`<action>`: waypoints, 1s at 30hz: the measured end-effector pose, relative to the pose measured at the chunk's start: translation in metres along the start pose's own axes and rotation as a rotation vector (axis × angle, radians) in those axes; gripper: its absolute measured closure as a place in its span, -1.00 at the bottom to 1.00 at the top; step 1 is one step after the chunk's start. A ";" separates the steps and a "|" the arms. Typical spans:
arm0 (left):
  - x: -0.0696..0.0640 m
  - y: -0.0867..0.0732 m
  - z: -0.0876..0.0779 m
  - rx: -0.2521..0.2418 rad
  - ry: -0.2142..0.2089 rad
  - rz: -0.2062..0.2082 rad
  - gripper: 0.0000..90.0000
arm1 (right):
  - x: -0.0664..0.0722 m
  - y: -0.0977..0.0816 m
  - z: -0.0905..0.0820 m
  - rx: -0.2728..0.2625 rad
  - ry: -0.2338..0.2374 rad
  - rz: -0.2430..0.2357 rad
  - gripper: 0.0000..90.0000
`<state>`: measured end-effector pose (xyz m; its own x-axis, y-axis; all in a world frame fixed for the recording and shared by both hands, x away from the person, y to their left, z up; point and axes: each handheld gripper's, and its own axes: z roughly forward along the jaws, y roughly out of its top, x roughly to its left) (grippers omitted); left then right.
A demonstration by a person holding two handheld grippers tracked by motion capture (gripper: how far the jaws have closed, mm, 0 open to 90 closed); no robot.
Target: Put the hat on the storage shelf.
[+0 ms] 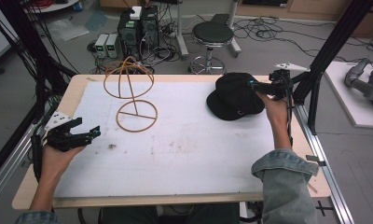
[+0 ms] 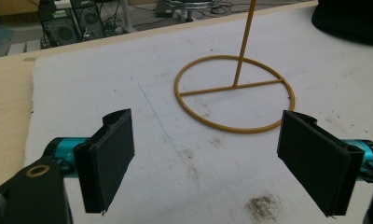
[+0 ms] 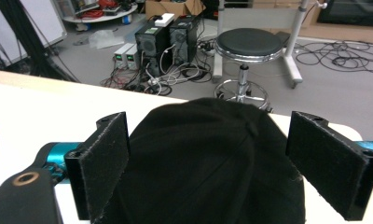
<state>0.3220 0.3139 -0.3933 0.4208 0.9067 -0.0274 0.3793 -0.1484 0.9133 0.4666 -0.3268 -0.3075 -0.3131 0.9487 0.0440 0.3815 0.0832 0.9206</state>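
Right gripper (image 3: 208,163): its jaws are spread wide on either side of the black cap (image 3: 208,158); the crown is seen between the pads, but no pad is shown pressing it, so nothing is gripped.
Black cap: it is set on the white mat (image 1: 184,149) at the far right of the table, directly ahead of and between the right jaws; in the high view the cap (image 1: 235,95) is met at its right edge by the right gripper (image 1: 258,86).
Left gripper (image 2: 205,154): its jaws are held wide apart with only bare mat between them; nothing is held.
Wire hat stand (image 2: 236,91): its ring base is seen just beyond the left jaws, slightly toward the right pad, with the upright rod rising from its crossbar.
Stand and cap: they are kept well apart on the mat.
Left gripper in the high view (image 1: 89,135): it is held low over the mat's near-left part.
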 end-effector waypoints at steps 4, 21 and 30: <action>-0.001 -0.002 -0.004 0.000 0.006 0.001 -0.57 | -0.007 0.002 0.010 -0.011 -0.005 0.030 -0.70; -0.001 -0.010 -0.019 0.004 0.031 -0.012 -0.57 | -0.039 -0.025 0.072 0.010 -0.030 0.210 -0.69; 0.001 -0.014 -0.024 0.007 0.039 -0.024 -0.56 | -0.042 -0.035 0.090 0.035 -0.038 0.235 -0.69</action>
<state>0.2978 0.3267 -0.3968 0.3787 0.9249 -0.0336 0.3950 -0.1287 0.9096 0.5442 -0.3420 -0.3767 -0.1797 0.9539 0.2403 0.4698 -0.1314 0.8729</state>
